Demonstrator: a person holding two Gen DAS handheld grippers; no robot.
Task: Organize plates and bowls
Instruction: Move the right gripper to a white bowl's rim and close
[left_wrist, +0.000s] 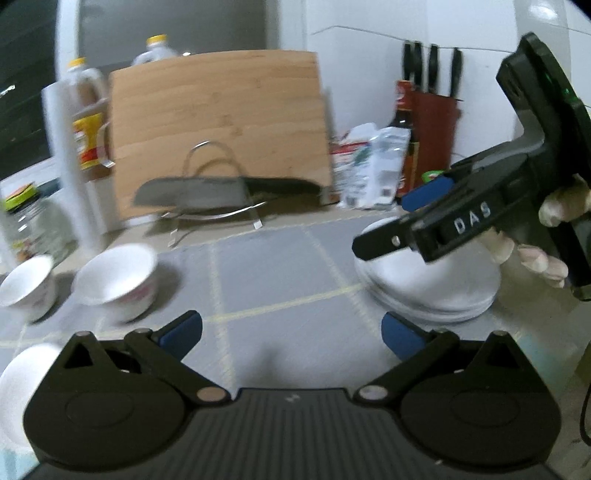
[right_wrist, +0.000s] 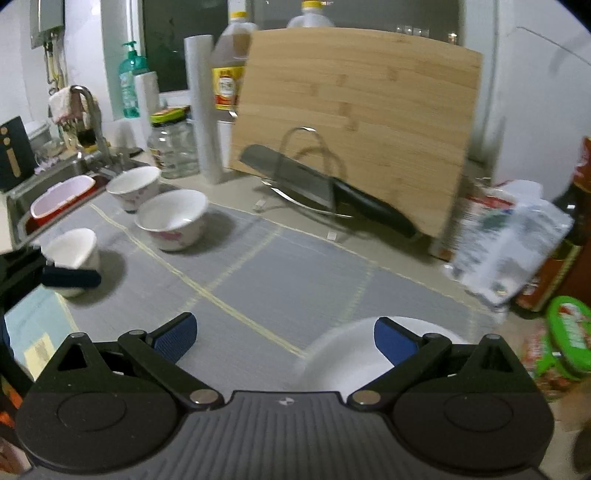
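Observation:
A stack of white plates (left_wrist: 428, 291) sits on the grey mat at the right; it shows under my right gripper in the right wrist view (right_wrist: 343, 354). Three white bowls stand at the left: one (left_wrist: 118, 280), one (left_wrist: 27, 284) and one partly hidden behind the gripper body (left_wrist: 22, 373). They also show in the right wrist view: one (right_wrist: 171, 218), one (right_wrist: 135, 186), one (right_wrist: 72, 254). My left gripper (left_wrist: 291, 336) is open and empty above the mat. My right gripper (right_wrist: 284, 338) is open and empty, just above the plates.
A wooden cutting board (right_wrist: 354, 122) leans at the back behind a wire rack holding a cleaver (right_wrist: 321, 192). A glass jar (right_wrist: 173, 144), oil bottles (right_wrist: 229, 70), a paper roll (right_wrist: 203, 107), bags (right_wrist: 513, 243) and a knife block (left_wrist: 432, 129) line the counter. A sink (right_wrist: 48, 184) lies at the left.

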